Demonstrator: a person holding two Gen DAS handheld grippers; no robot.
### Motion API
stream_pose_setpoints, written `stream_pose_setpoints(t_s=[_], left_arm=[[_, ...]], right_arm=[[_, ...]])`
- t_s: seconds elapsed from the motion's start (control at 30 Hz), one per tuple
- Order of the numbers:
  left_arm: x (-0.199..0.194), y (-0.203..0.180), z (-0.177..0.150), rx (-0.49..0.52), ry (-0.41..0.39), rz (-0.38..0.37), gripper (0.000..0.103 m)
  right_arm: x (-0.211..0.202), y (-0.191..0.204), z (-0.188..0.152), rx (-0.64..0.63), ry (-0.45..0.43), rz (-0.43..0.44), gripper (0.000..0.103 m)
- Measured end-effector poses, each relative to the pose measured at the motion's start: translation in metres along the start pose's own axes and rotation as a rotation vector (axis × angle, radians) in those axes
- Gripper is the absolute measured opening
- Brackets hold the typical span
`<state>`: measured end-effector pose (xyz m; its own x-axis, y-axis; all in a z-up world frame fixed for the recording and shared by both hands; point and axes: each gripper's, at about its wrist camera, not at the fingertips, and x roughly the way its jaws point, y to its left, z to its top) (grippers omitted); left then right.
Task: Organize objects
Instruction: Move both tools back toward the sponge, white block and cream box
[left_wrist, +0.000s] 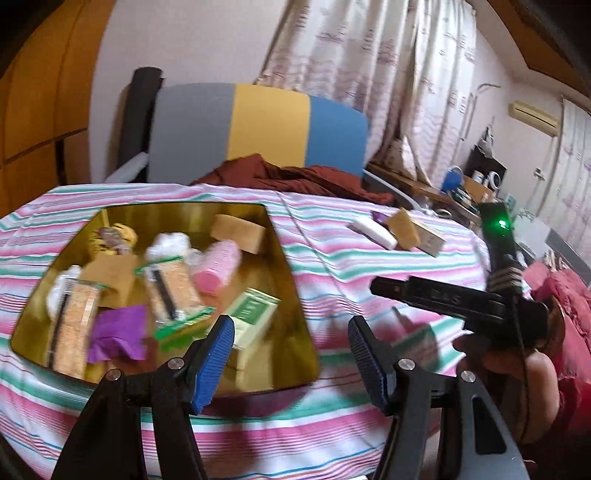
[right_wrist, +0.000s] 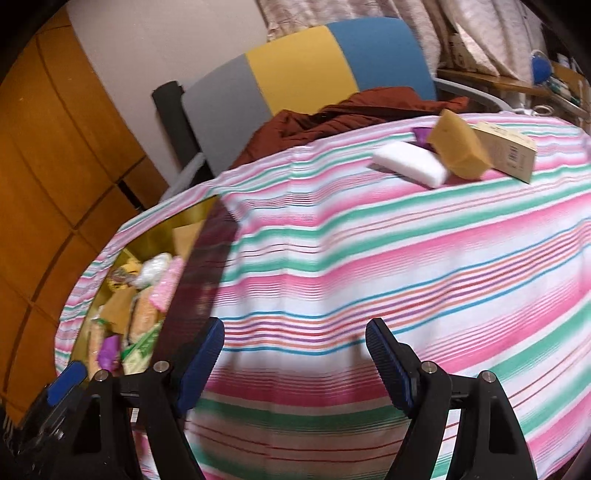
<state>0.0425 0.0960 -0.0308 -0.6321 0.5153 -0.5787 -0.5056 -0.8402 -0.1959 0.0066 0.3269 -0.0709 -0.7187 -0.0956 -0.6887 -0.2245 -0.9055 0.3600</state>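
Already most of the objects lie inside the gold tray (left_wrist: 295, 354), which sits on the striped cloth (left_wrist: 332, 236) at about nine o'clock from the middle of the table in the left wrist view. In it you can see a pink roll (left_wrist: 218, 269), a tan block (left_wrist: 238, 232), a green and cream box (left_wrist: 251, 317), a purple wrapper (left_wrist: 118, 332), two clear packets with orange filling (left_wrist: 173, 291) and a few white wrapped things; the blur hides finer details.

Still outside the tray, at about one o'clock and well apart from it, you have a small group: a white block (right_wrist: 410, 162), a tan sponge-like block (right_wrist: 458, 144) leaning partly on it, a long beige box (right_wrist: 506, 151) just behind, and a small purple thing (right_wrist: 421, 133) mostly hidden. I judge that these four are what is left.

Your left gripper (left_wrist: 291, 354) is over the near right corner of the tray, jaws apart, nothing between them. Your right gripper (right_wrist: 295, 362) is over bare cloth, also with jaws apart and empty, and it points toward the remaining group at one o'clock. A chair (right_wrist: 306, 70) with a dark red garment (right_wrist: 332, 110) stands behind the table.
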Motion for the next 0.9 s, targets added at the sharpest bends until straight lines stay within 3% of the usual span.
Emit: stream_pose_setpoints(t_s=[0.3,0.77,0.9], left_arm=[[0.021,-0.043,0.002,0.076,0.061,-0.083,0.065],[0.048,-0.08,0.004,0.11,0.123,-0.123,0.065],[0.061,-0.088,0.005,0.097,0.149,-0.123,0.073]], right_arm=[[-0.002,-0.038,0.01,0.026,-0.004,-0.084,0.08],[-0.008,-0.094,0.034,0.04,-0.054,-0.204,0.081],[-0.005,-0.106,0.041,0.026,-0.064,-0.227,0.082]])
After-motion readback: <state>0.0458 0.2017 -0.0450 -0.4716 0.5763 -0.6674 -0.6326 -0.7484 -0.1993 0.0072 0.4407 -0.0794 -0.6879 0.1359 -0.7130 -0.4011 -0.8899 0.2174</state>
